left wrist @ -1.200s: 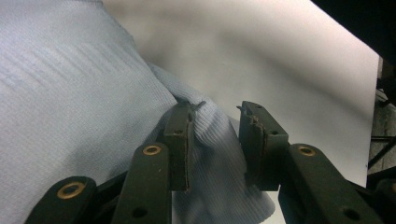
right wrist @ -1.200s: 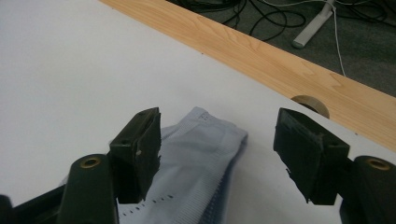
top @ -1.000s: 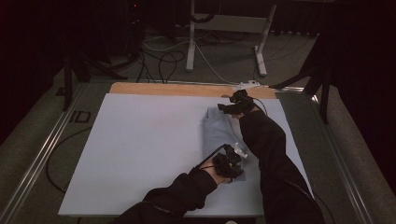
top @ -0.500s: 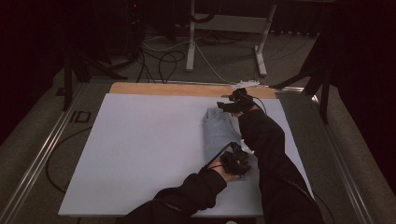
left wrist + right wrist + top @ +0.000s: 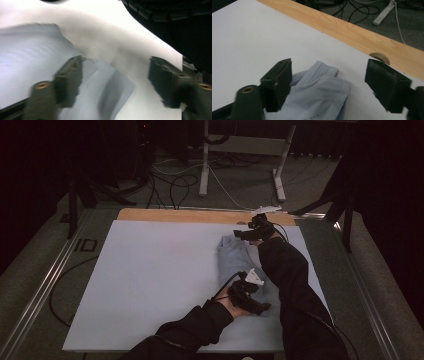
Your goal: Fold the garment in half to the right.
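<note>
A pale blue garment [image 5: 234, 260] lies folded in a long strip on the right part of the white tabletop [image 5: 150, 280]. My left gripper [image 5: 261, 308] hovers at its near end. In the left gripper view the left gripper [image 5: 115, 80] is open, its jaws have just been opening, and a corner of the garment [image 5: 100, 97] lies loose on the table between them. My right gripper [image 5: 240, 235] is at the garment's far end. The right gripper [image 5: 328, 82] is open too, its jaws have just widened, and the perforated garment edge [image 5: 322, 92] lies below them untouched.
A wooden strip [image 5: 190, 215] runs along the table's far edge, with a round notch [image 5: 380, 57] near the right gripper. Cables [image 5: 175, 185] and white stand legs [image 5: 205, 165] lie on the floor beyond. Metal rails [image 5: 45, 280] flank the table.
The left hand has shifted slightly toward the near edge at the garment's near end. The right arm has stayed where it was.
</note>
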A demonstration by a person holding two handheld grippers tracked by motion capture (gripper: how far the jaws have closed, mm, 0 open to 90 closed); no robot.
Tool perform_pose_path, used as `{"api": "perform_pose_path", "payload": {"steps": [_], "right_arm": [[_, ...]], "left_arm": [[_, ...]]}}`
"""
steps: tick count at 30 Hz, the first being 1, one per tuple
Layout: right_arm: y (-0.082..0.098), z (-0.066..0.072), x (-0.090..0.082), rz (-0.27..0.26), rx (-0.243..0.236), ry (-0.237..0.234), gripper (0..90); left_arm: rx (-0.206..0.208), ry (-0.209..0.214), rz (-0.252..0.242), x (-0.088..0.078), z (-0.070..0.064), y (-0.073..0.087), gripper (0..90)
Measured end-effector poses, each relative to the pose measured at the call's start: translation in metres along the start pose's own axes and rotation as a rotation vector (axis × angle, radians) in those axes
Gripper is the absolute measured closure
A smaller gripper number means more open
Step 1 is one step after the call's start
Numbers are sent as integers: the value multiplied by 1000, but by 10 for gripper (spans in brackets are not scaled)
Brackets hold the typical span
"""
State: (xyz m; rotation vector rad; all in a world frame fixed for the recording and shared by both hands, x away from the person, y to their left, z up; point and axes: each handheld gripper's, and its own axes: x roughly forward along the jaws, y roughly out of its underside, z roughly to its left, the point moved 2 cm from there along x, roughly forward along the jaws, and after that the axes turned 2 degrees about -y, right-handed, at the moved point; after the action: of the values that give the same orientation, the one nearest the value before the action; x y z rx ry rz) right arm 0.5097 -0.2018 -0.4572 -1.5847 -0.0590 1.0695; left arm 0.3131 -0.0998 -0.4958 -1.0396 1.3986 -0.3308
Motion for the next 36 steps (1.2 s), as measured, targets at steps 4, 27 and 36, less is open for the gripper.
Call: {"api": "perform_pose_path", "payload": {"steps": [4,27,36], "right_arm": [[2,0,2,10,10,-33,136],[35,-17,36,167,72,39,404],[56,-20,46,292,70,80,451]], "left_arm": [[19,8,-61,-29,13,6,134],[20,-195,-230,-157,74,101,20],[-59,-223,-228,-169,84,141,20]]}}
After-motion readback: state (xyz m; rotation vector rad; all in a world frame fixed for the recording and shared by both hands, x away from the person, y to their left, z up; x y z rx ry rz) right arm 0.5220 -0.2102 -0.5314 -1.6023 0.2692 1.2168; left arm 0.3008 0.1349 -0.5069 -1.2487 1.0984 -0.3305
